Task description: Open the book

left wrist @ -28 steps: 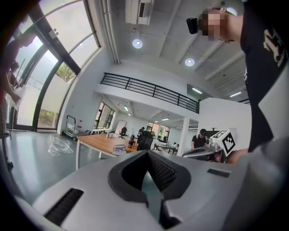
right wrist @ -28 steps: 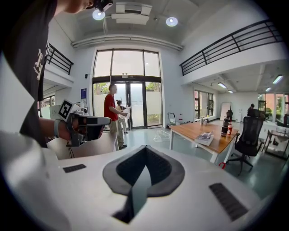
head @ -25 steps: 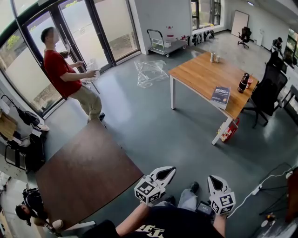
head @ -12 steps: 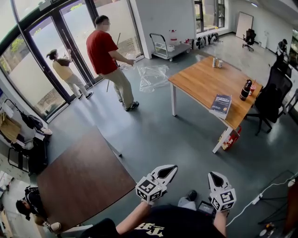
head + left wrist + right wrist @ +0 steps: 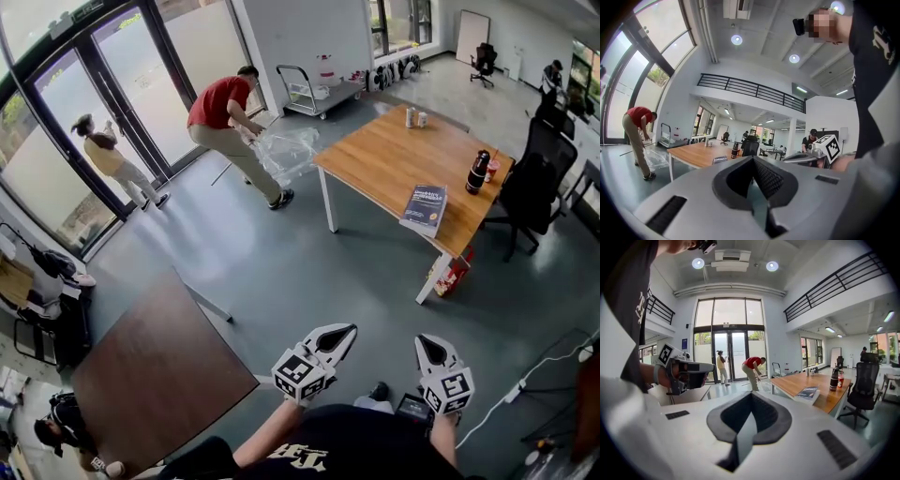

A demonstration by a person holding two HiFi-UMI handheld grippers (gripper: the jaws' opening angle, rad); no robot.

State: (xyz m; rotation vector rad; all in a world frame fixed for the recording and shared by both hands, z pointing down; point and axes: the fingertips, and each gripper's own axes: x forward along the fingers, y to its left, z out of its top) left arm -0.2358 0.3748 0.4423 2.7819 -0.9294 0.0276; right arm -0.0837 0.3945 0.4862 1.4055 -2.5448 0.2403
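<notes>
A blue book (image 5: pixel 424 208) lies closed near the front edge of a light wooden table (image 5: pixel 375 159), far ahead of me across the grey floor. It also shows as a small closed book (image 5: pixel 720 160) in the left gripper view and as a blue book (image 5: pixel 807 393) in the right gripper view. My left gripper (image 5: pixel 349 330) and right gripper (image 5: pixel 424 343) are held close to my body, side by side, pointing toward the table. Both have their jaws together with nothing between them, and both are far from the book.
A black bottle (image 5: pixel 478 171) and cans (image 5: pixel 413 117) stand on the wooden table, with a black office chair (image 5: pixel 530 187) beside it and a red bag (image 5: pixel 452 274) under it. A dark brown table (image 5: pixel 159 375) is at my left. A person in red (image 5: pixel 230 122) bends over plastic sheeting (image 5: pixel 291 145).
The wooden table and book have shifted leftward in the head view as I moved. The person in red walked from the glass doors to the plastic sheeting. Both grippers stayed shut.
</notes>
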